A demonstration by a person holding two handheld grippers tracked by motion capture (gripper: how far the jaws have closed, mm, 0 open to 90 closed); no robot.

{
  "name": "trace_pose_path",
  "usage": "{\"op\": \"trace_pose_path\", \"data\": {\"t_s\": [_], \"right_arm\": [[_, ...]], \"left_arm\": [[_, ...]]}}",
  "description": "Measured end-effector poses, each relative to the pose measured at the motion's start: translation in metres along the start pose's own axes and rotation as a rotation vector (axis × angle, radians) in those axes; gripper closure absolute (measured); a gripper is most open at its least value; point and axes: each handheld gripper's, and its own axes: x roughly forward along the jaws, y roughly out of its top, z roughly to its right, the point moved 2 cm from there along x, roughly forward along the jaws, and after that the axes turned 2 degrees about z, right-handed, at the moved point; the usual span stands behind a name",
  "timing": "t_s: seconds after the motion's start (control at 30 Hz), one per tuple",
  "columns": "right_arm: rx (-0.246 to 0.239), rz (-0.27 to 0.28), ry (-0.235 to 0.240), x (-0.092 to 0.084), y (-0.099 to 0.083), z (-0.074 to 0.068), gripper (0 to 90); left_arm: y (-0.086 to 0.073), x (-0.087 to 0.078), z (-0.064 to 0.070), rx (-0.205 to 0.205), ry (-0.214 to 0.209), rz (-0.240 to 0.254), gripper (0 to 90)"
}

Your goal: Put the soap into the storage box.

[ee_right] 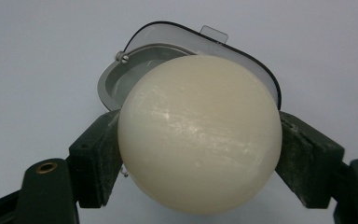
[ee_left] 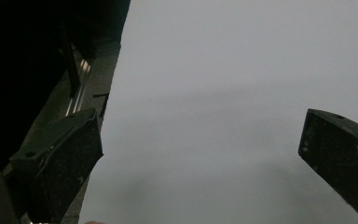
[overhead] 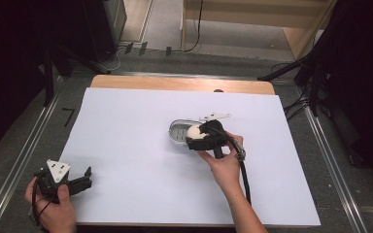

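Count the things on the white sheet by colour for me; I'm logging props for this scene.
Cream: 1, the ball held in the right gripper.
Grey: 1, the dish.
White: 1, the small plastic piece.
Total: 3.

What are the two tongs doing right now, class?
Left tongs: open, empty, over the white sheet.
Right tongs: shut on the cream ball, above the grey lidded case.

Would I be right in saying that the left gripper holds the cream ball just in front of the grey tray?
Not quite: the right gripper holds the ball in front of the tray, as the right gripper view shows; the left gripper is open.
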Motion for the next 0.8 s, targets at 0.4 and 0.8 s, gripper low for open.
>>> {"op": "trace_pose_path", "data": {"t_s": [0.4, 0.8], "right_arm": [[0.016, -0.012, 0.001, 0.012, 0.008, -0.001, 23.7], [0.045, -0.022, -0.002, 0.024, 0.016, -0.001, 23.7]], "left_arm": [[0.0, 0.0, 0.0, -0.001, -0.002, 0.001, 0.1], [0.0, 0.0, 0.0, -0.002, -0.001, 0.0, 0.1]]}}
